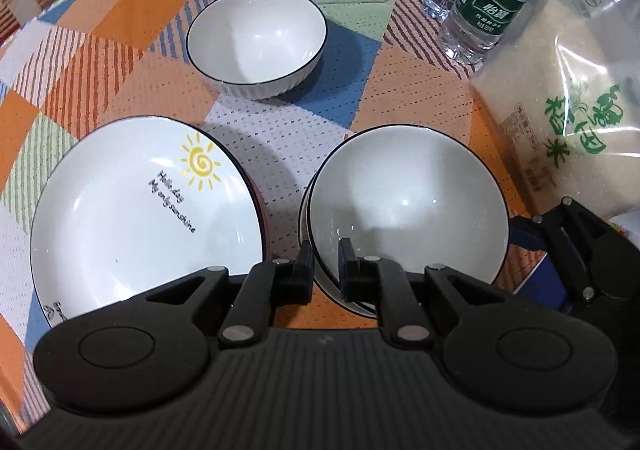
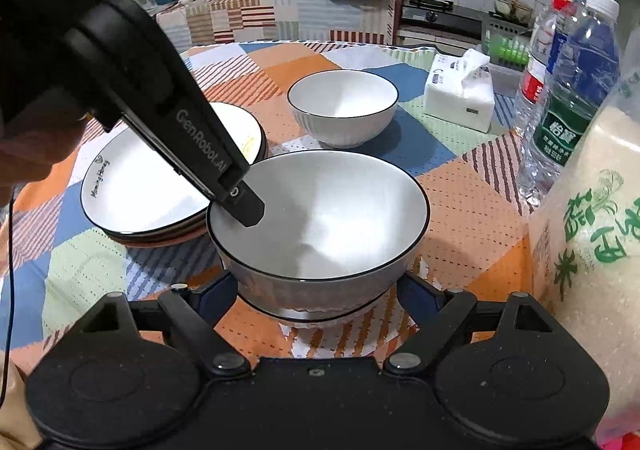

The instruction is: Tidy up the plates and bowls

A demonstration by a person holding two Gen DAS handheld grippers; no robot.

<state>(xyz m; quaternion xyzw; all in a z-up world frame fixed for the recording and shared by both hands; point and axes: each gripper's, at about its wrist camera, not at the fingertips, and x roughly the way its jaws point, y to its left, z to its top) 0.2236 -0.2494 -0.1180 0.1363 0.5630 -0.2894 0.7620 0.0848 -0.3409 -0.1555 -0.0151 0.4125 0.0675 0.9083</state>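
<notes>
A: Bowl (image 2: 320,218) sits nested on another bowl, between the spread right tongs (image 2: 320,290). Left tongs (image 1: 325,258) pinch its near rim.
B: Spare bowl (image 1: 256,42) lies straight ahead, beyond both.

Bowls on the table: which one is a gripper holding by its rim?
The near top bowl, nested in a lower bowl. The left gripper pinches its rim; the far bowl stands alone, untouched.

Left hand-held gripper (image 1: 325,256) clamped and pointing steeply down; right hand-held gripper (image 2: 318,292) spread wide
</notes>
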